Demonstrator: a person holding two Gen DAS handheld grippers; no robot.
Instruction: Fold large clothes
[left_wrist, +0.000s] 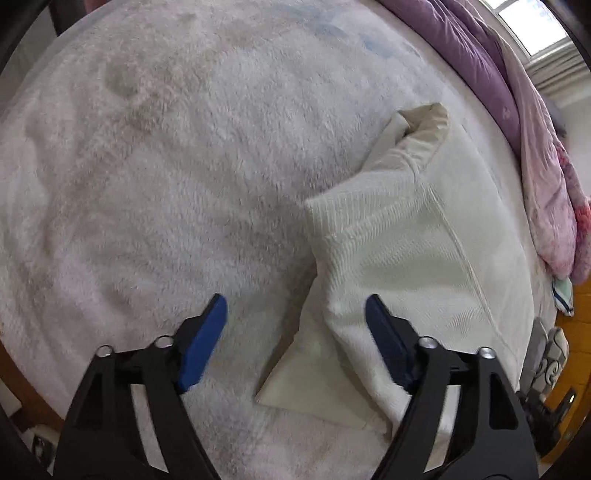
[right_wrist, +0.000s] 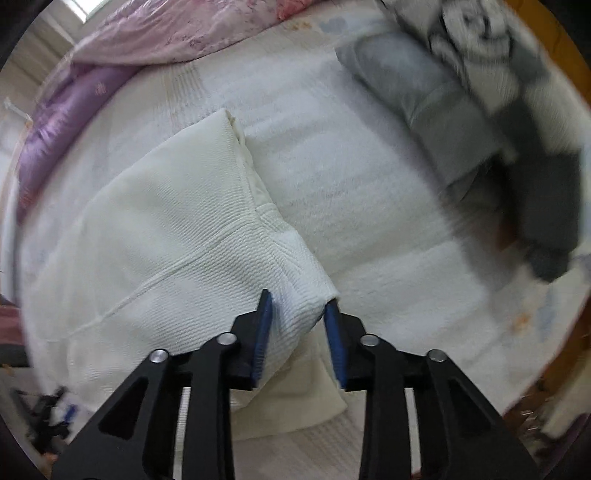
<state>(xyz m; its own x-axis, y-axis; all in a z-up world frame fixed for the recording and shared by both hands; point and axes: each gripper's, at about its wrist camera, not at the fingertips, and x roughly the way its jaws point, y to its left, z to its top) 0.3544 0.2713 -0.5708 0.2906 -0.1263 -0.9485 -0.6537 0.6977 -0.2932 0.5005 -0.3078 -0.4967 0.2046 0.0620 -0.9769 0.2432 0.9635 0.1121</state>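
A cream knit garment (left_wrist: 413, 236) lies partly folded on a fluffy white blanket (left_wrist: 177, 177). In the left wrist view my left gripper (left_wrist: 295, 306) is open and empty, hovering above the garment's left edge. In the right wrist view the same garment (right_wrist: 155, 229) fills the left half. My right gripper (right_wrist: 299, 306) has its blue pads on either side of a bunched ribbed corner of the garment (right_wrist: 303, 273), with a gap still between pad and cloth on the right.
A purple and pink quilt (left_wrist: 517, 110) lies along the far side of the bed. Grey clothes (right_wrist: 443, 110) and a black-and-white patterned piece (right_wrist: 480, 29) lie at the right. A wooden bed frame (right_wrist: 554, 387) shows at the edge.
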